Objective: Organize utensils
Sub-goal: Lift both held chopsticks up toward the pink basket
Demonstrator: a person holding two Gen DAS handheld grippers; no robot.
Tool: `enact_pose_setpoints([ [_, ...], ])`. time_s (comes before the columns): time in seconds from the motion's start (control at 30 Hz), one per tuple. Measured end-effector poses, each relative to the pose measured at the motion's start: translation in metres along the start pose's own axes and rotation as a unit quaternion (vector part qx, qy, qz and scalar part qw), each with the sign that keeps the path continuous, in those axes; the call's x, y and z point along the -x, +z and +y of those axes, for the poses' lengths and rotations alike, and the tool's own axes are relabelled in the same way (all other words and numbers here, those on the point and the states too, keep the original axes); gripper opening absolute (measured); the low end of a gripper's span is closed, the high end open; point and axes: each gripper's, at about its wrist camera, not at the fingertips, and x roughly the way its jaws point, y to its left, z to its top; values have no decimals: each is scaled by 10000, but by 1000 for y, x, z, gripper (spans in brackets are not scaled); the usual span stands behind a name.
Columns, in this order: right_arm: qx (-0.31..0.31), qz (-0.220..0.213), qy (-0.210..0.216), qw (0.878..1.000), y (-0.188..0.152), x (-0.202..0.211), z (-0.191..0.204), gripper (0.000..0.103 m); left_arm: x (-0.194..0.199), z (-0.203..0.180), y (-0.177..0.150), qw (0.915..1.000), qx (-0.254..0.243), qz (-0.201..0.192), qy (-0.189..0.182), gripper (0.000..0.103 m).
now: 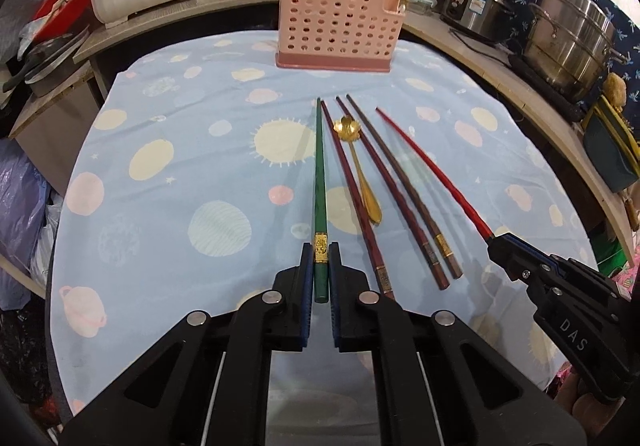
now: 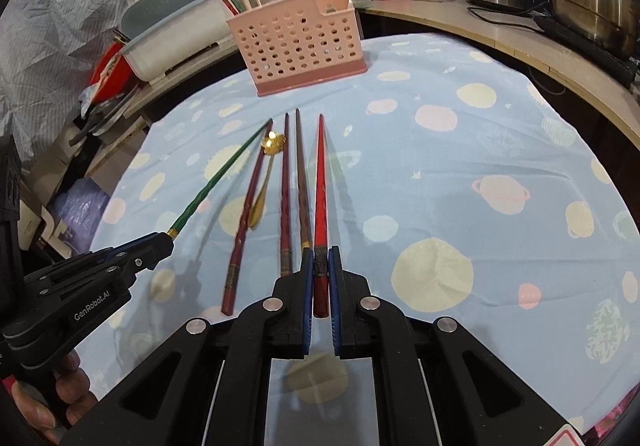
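Table [image 1: 168, 117] under a pale blue cloth printed with planets and suns. Pink caddy [image 1: 336, 25], perforated walls, stands upright at the far edge; all else is placed from it.

Near side of the caddy, laid in a fan with tips toward it: green chopstick [image 1: 320, 181], three dark red-brown chopsticks [image 1: 384, 189], bright red chopstick [image 1: 432, 165], and a gold spoon [image 1: 360, 173] with a flower-shaped bowl.

- Green chopstick: leftmost of the fan, gold band near the butt. Left gripper [image 1: 320, 266] clamped on it at the band, butt end sticking out behind the pads. In the right wrist view it angles up off the cloth, shadow beneath.
- Red chopstick: rightmost, dark patterned band near the butt. Right gripper [image 2: 320, 266] clamped on it at that band; its shadow falls apart from it on the cloth.
- Brown chopsticks: flat on the cloth between the two held ones.
- Spoon: among the brown chopsticks, bowl toward the caddy, smallest piece.
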Motion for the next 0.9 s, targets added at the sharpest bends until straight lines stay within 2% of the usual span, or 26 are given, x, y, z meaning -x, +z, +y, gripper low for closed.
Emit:
enact_pose_setpoints([
  [0.43,-71,-448,209,9988,26,36,5,7,43,3,26,9986,92,-504,-126,7],
  [0.9,-215,-906,200,9955,55,63,-8,7,76,13,58,9950,170,-975,-114,7],
])
